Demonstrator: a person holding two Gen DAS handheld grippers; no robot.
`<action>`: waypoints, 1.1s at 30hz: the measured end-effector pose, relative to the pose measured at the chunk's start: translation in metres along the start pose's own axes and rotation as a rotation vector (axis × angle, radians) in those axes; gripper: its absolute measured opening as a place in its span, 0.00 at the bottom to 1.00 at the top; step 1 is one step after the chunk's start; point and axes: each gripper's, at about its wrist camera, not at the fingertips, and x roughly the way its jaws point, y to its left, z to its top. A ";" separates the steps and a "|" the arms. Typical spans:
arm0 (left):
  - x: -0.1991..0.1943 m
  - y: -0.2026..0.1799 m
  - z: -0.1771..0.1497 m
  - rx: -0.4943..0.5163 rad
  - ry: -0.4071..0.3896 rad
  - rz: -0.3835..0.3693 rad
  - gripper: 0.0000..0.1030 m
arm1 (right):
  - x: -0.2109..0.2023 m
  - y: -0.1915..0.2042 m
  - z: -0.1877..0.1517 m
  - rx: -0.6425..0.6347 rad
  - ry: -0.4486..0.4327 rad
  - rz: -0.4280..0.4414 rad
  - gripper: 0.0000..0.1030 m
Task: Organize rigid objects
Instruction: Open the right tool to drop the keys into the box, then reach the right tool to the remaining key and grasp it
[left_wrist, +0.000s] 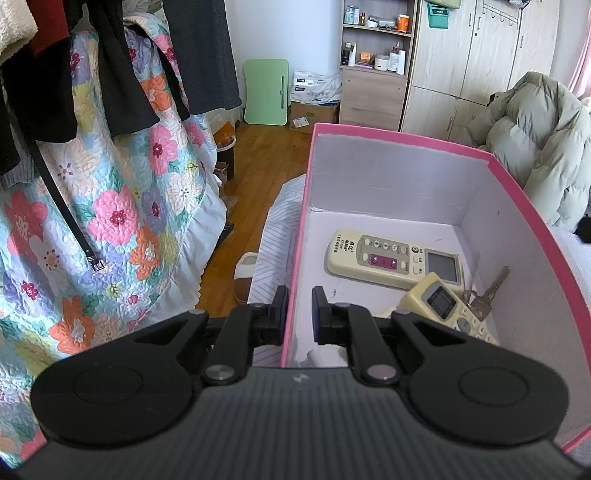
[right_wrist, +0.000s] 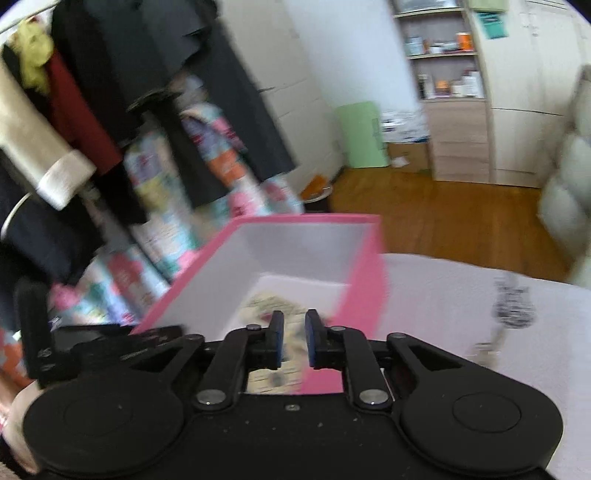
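Observation:
A pink box (left_wrist: 509, 173) with white inside walls stands on the bed. In it lie a cream remote (left_wrist: 391, 258), a smaller yellowed remote (left_wrist: 443, 302) and a bunch of keys (left_wrist: 487, 295). My left gripper (left_wrist: 298, 314) is shut on the box's left wall, one finger outside and one inside. In the blurred right wrist view, my right gripper (right_wrist: 294, 339) hovers over the near end of the pink box (right_wrist: 365, 295). Its jaws stand a little apart with nothing between the pads, and the cream remote (right_wrist: 273, 306) shows below them.
A floral quilt (left_wrist: 122, 206) and dark clothes (left_wrist: 122, 74) hang at the left over a wooden floor (left_wrist: 258, 147). A slipper (left_wrist: 245, 273) lies by the bed. A green puffer jacket (left_wrist: 535, 140) sits behind the box. A small dark patterned object (right_wrist: 513, 306) lies on the white bedcover to the right.

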 end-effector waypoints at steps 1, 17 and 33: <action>0.000 0.000 0.000 0.000 0.000 0.000 0.10 | -0.004 -0.011 0.002 0.015 -0.001 -0.029 0.20; 0.000 -0.001 0.001 0.000 0.001 0.005 0.10 | 0.024 -0.114 -0.020 0.107 0.132 -0.304 0.37; 0.001 -0.002 -0.002 -0.005 0.003 0.003 0.10 | 0.070 -0.109 -0.039 -0.026 0.104 -0.383 0.26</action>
